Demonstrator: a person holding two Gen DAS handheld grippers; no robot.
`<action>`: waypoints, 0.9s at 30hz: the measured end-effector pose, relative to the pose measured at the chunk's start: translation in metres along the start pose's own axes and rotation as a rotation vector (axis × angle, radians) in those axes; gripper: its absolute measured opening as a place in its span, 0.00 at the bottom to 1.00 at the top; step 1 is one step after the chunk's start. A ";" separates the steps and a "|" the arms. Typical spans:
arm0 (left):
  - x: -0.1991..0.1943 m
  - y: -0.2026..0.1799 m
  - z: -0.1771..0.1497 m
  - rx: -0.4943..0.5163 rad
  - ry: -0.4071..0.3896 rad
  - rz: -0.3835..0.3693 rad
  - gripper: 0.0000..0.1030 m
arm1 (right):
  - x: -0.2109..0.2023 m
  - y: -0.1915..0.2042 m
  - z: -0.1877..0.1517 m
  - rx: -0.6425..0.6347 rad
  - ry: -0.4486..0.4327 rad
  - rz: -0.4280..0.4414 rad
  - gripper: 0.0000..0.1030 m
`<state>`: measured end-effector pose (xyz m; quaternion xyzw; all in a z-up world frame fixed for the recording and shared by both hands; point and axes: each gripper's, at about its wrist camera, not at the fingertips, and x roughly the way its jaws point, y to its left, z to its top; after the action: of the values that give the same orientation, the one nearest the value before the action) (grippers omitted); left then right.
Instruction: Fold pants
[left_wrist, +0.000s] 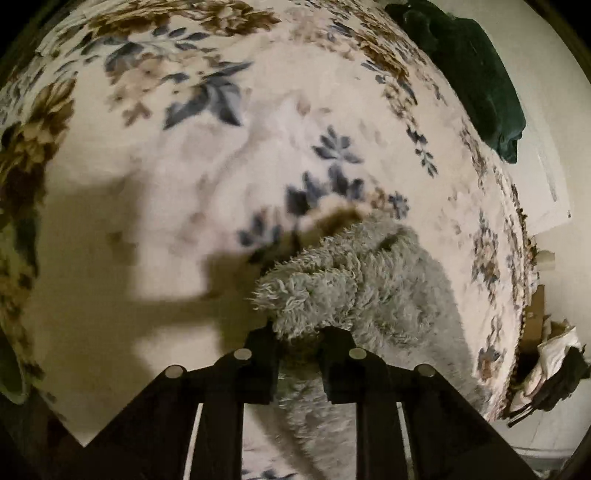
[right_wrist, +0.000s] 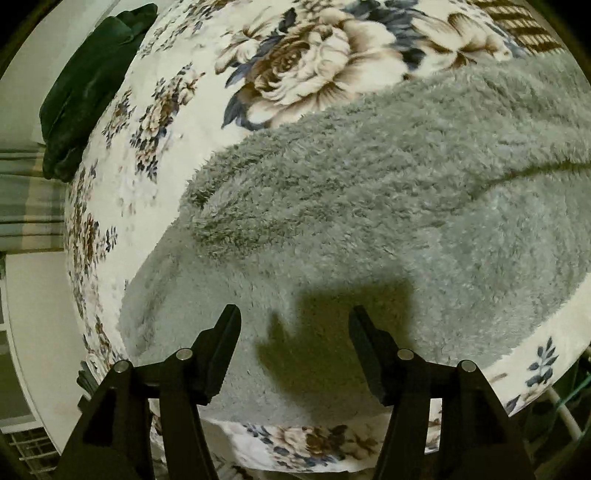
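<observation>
Two grippers over a bed w/ floral blanket. Left gripper is clamped on a bunched edge of the fluffy grey pants, fabric lifted off the blanket & trailing back under the fingers. Right gripper has jaws spread wide, nothing between them, hovering above the pants, which lie spread flat across the blanket. Dark green cloth sits at the bed's far edge, well apart from the pants.
</observation>
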<state>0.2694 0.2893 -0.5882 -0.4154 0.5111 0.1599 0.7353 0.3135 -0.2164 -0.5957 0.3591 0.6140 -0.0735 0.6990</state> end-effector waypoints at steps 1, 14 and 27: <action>0.003 0.008 0.000 -0.020 0.012 0.011 0.15 | 0.005 0.000 0.000 0.009 0.005 -0.004 0.61; -0.054 -0.105 -0.071 0.383 -0.089 0.156 0.73 | -0.031 -0.120 -0.016 0.176 -0.171 0.032 0.92; 0.044 -0.309 -0.307 0.857 0.224 0.081 0.73 | -0.154 -0.399 0.023 0.612 -0.458 -0.013 0.92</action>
<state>0.3020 -0.1431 -0.5291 -0.0677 0.6236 -0.0836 0.7743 0.0789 -0.5738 -0.6194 0.5219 0.3937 -0.3363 0.6779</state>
